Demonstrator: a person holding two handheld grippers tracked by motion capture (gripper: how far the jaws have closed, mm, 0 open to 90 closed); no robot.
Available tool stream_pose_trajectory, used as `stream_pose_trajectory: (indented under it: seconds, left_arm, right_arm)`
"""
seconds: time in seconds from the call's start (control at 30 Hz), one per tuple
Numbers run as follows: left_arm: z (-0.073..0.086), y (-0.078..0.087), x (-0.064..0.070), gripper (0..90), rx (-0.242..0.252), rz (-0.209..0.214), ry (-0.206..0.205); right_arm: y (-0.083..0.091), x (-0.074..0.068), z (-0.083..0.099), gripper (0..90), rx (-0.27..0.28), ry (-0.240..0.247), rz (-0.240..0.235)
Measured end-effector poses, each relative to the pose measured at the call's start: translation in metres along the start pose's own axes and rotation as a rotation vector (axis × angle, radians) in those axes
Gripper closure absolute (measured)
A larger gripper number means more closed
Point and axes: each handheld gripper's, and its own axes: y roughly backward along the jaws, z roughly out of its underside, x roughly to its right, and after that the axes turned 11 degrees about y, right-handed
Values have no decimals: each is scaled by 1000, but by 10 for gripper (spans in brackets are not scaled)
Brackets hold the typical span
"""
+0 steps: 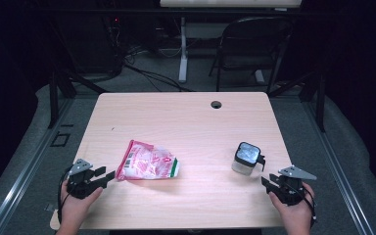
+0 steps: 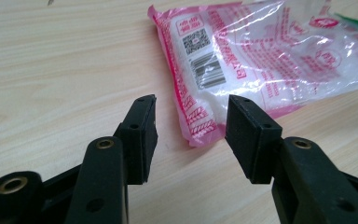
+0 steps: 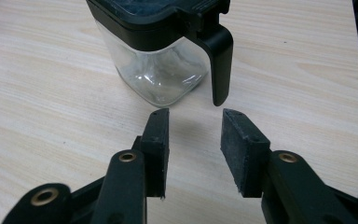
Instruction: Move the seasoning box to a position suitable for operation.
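Bag (image 2: 261,60) lies flat just ahead of the left gripper (image 2: 191,135), jaws parted and empty; soft, slippery film, likely best pinched at its near corner. Jar (image 3: 161,70), right of the bag, looks rigid and breakable; right gripper (image 3: 195,144), parted and empty, faces its handle (image 3: 219,60).

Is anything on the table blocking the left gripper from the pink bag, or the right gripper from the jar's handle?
Nothing visible. The left gripper is open with the pink plastic bag just ahead across bare table. The right gripper is open, facing the clear jar and its black handle.
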Motion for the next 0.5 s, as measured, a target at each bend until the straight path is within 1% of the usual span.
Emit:
stream_pose_trajectory:
  seconds: [0.03,0.07,0.13,0.17,0.23,0.3,0.33,0.37,0.4,0.43,0.47,0.5]
  left_arm:
    - [0,-1,0,527,-19,-10,5]
    - [0,-2,0,527,-36,-11,10]
    - [0,-3,-1,529,-58,-19,18]
    - [0,-3,-1,530,-64,-26,17]
    - [1,-2,-1,529,-59,-26,20]
    - [3,-1,-1,526,-56,-27,25]
    - [3,0,-1,525,-59,-29,24]
    - [3,0,-1,525,-59,-29,24]
    - [3,0,-1,525,-56,-29,25]
    - [4,2,1,524,-48,-23,24]
    - [4,2,1,526,-48,-23,24]
    - [4,3,2,528,-49,-18,17]
  right_arm:
    - [1,0,-1,629,-7,5,3]
    - [1,0,-2,628,-17,7,6]
    - [1,0,-3,630,-29,1,9]
    - [2,0,-3,630,-38,-7,4]
    - [1,0,-4,630,-47,-23,-2]
    - [-1,1,-5,623,-66,-32,-12]
    - [-4,1,-6,621,-61,-41,-20]
    - [-5,2,-8,616,-74,-46,-23]
    - [-5,2,-8,616,-74,-46,-23]
    - [-9,4,-14,607,-87,-55,-36]
    - [-9,4,-14,607,-87,-55,-36]
    - [-12,6,-20,607,-97,-47,-35]
